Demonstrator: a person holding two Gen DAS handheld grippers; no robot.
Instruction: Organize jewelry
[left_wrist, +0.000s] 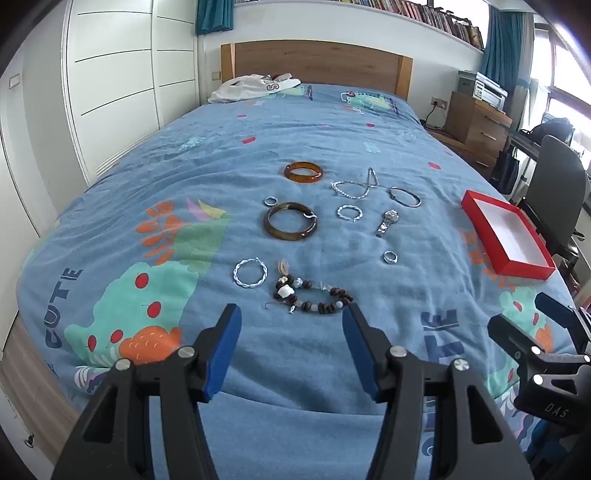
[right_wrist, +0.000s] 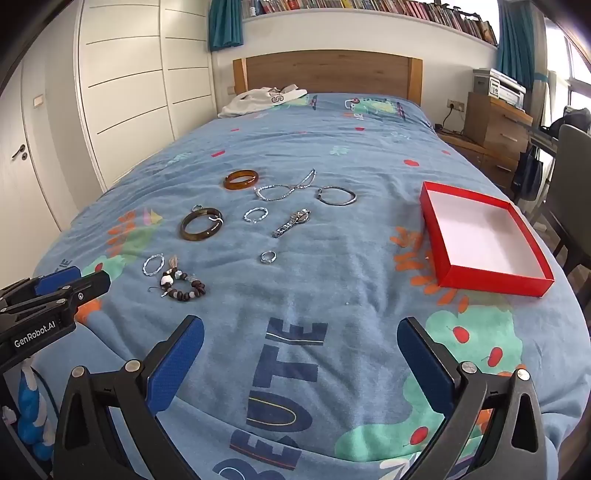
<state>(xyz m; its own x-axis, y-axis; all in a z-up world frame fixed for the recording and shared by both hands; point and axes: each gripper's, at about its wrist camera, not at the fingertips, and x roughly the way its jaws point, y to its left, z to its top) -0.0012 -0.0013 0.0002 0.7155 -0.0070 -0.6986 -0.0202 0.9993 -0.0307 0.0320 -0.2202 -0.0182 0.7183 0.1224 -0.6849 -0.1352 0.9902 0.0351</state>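
Observation:
Several pieces of jewelry lie on the blue bedspread: an amber bangle (left_wrist: 303, 171) (right_wrist: 241, 179), a dark brown bangle (left_wrist: 290, 221) (right_wrist: 201, 224), a beaded bracelet (left_wrist: 313, 295) (right_wrist: 183, 285), a twisted silver hoop (left_wrist: 250, 277) (right_wrist: 153, 264), a watch (left_wrist: 386, 221) (right_wrist: 291, 222), a ring (left_wrist: 390, 257) (right_wrist: 268, 256) and a chain necklace (left_wrist: 354, 186) (right_wrist: 286, 189). An empty red box (left_wrist: 508, 236) (right_wrist: 484, 242) lies to the right. My left gripper (left_wrist: 291, 317) is open, just short of the beaded bracelet. My right gripper (right_wrist: 301, 332) is open and empty over bare bedspread.
A white garment (left_wrist: 255, 86) lies near the wooden headboard (left_wrist: 317, 62). White wardrobe doors (left_wrist: 118, 74) stand left of the bed. A wooden dresser (left_wrist: 476, 125) and a chair (left_wrist: 557, 177) stand to the right.

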